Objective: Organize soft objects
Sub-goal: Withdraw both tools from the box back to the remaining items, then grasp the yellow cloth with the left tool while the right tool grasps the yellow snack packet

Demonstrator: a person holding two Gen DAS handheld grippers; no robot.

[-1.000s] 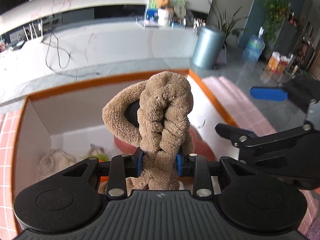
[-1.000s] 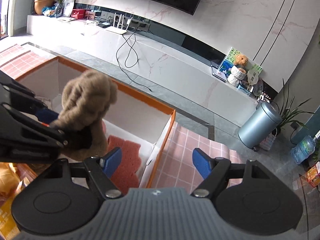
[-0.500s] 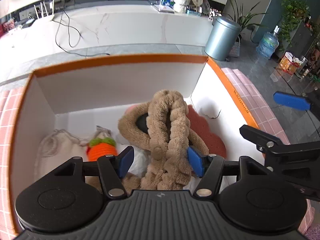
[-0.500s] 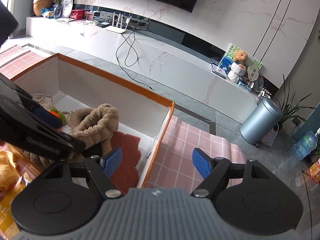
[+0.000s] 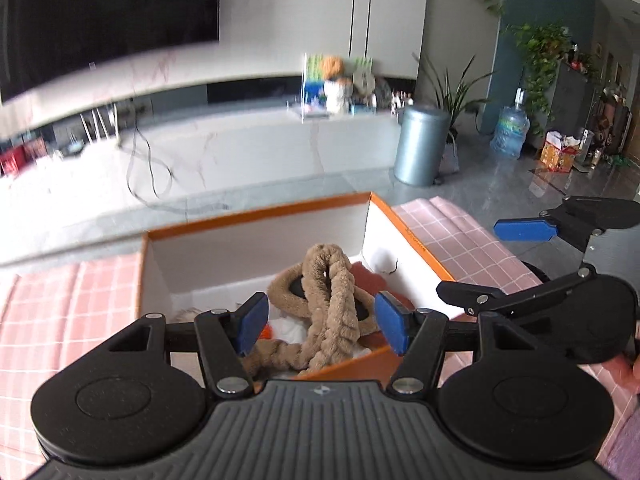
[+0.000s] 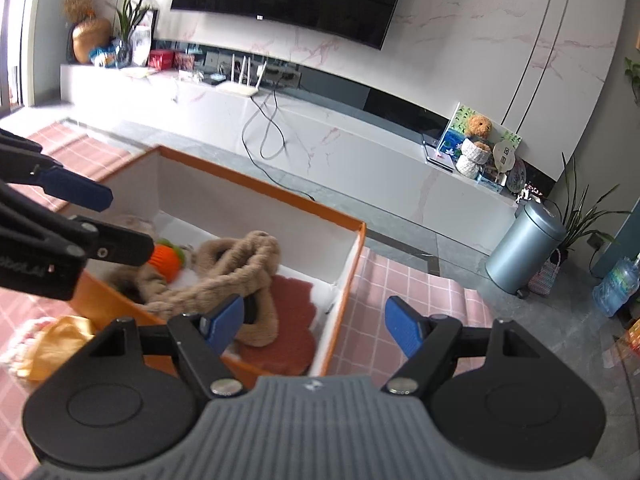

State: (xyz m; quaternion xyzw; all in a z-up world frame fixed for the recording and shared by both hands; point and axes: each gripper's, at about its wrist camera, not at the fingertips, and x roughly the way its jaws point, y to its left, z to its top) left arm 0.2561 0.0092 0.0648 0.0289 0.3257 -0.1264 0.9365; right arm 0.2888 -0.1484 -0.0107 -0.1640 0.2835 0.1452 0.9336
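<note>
A brown braided plush toy [image 5: 328, 304] lies inside the orange-rimmed white box [image 5: 256, 216], also seen in the right wrist view [image 6: 236, 268]. My left gripper [image 5: 320, 326] is open and empty, above the box's near edge, with the plush below and beyond its blue pads. My right gripper [image 6: 316, 326] is open and empty, over the box's right wall [image 6: 344, 288]. An orange plush carrot [image 6: 164, 260] and a red-brown sponge mat [image 6: 288, 320] also lie in the box.
A yellow soft item [image 6: 52, 344] lies on the pink checked cloth [image 6: 396, 292] left of the box. Beyond are a white marble TV bench [image 6: 360, 152], a grey bin [image 6: 524, 248] and a water bottle [image 6: 616, 284].
The left gripper opened and let go of the brown plush, which dropped into the box. The left gripper then pulled back and up. The right gripper stayed open.
</note>
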